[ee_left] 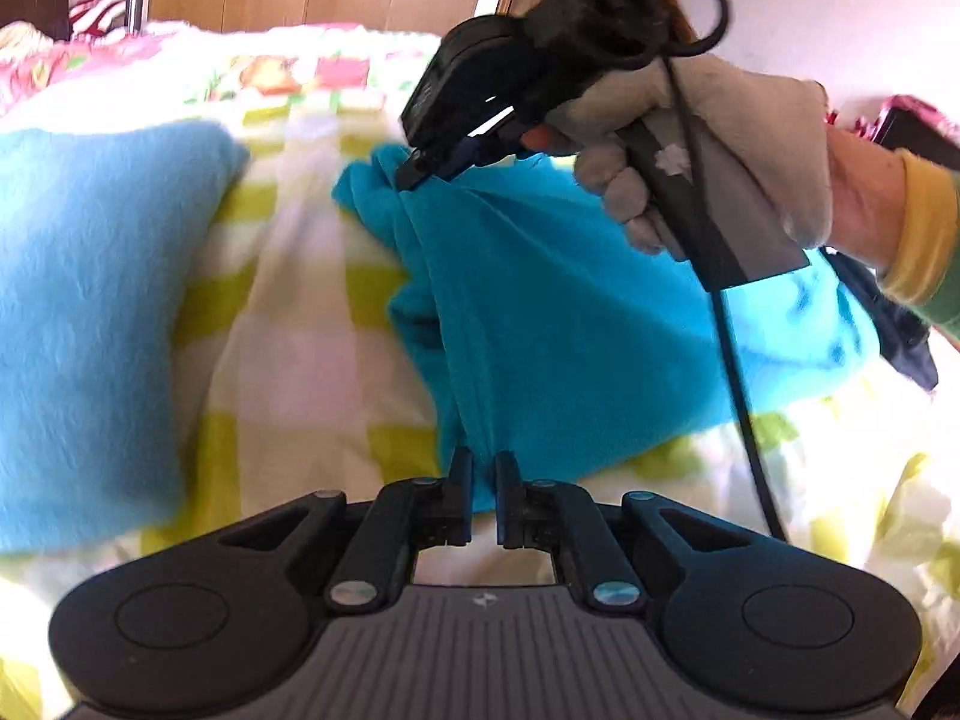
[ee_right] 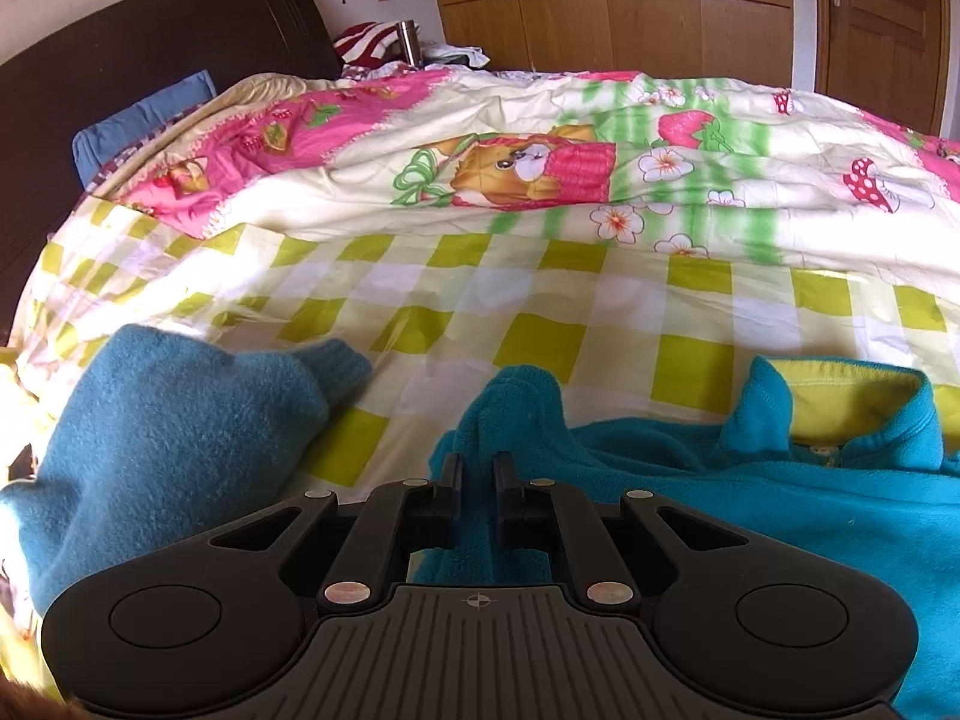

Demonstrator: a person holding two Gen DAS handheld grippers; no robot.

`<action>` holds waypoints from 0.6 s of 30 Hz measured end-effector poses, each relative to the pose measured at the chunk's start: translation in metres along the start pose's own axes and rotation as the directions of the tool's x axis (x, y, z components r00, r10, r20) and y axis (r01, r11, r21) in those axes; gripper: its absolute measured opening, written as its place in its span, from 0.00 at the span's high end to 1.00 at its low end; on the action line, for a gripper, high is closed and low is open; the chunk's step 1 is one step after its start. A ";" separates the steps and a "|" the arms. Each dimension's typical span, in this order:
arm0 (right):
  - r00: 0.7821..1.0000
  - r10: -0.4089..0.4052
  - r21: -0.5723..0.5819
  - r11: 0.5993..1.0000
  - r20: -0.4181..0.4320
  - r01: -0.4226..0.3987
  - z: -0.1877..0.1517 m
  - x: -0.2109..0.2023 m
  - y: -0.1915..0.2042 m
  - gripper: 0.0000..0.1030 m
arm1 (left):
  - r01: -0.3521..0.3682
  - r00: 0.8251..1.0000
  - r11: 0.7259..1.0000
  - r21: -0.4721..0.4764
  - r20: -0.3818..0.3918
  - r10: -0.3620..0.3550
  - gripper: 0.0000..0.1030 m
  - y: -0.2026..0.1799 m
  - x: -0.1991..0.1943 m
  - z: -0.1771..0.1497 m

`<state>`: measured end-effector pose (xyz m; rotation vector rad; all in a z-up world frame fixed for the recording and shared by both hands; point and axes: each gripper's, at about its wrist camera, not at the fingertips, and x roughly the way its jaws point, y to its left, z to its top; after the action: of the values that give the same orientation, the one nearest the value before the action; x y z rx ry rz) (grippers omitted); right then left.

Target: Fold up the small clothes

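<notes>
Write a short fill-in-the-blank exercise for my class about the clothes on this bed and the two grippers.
1. Both grippers are shut on the bright turquoise fleece top, whose collar lining is ____.
2. The darker blue fuzzy garment lies to the ____ of it in the right wrist view.
3. The bed sheet has a ____ pattern.
4. The hand holding the right gripper wears a ____.

Missing words: yellow; left; checked; glove

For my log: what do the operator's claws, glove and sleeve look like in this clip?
Both claws, left claw and right claw, are black with grey ribbed bases and silver pivot pins. A black cable trails from the right one. The right hand wears a grey glove with a yellow cuff.
</notes>
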<state>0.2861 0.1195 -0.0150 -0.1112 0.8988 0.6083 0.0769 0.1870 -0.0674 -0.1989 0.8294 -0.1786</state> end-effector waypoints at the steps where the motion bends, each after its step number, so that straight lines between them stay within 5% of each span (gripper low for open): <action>1: 0.999 -0.006 -0.023 1.000 -0.046 0.005 -0.005 0.016 0.003 0.88 | -0.020 1.000 1.000 0.005 0.006 0.020 0.77 -0.003 -0.001 -0.001; 3: 0.996 -0.043 -0.074 0.997 -0.082 0.037 -0.018 0.036 0.011 0.84 | -0.054 0.998 0.998 0.031 0.028 0.053 0.75 -0.009 -0.007 -0.003; 5: 0.998 -0.063 -0.106 0.993 -0.017 0.060 -0.026 0.028 0.021 0.82 | -0.077 0.997 0.996 0.036 0.035 0.075 0.75 -0.013 -0.012 -0.005; 7: 0.999 -0.029 -0.100 0.995 0.027 0.031 -0.025 0.013 0.023 0.66 | -0.102 0.994 0.994 0.045 0.035 0.100 0.75 -0.017 -0.019 -0.005; 11: 0.988 0.028 -0.089 0.996 0.154 -0.015 -0.023 -0.037 0.011 0.64 | -0.188 0.980 0.979 0.084 0.079 0.182 0.75 -0.028 -0.037 0.001; 15: 0.976 0.009 -0.020 1.000 0.218 -0.004 -0.044 -0.087 -0.038 0.58 | -0.232 0.967 0.965 0.124 0.138 0.215 0.75 -0.050 -0.047 0.009; 18: 0.962 -0.105 0.050 0.994 0.254 0.095 -0.074 -0.125 -0.095 0.58 | -0.209 0.971 0.961 0.182 0.153 0.182 0.75 -0.074 -0.034 0.025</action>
<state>0.2274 -0.0400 0.0185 -0.0422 0.6494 0.4981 0.0670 0.1264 -0.0083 0.0578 0.6873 -0.0591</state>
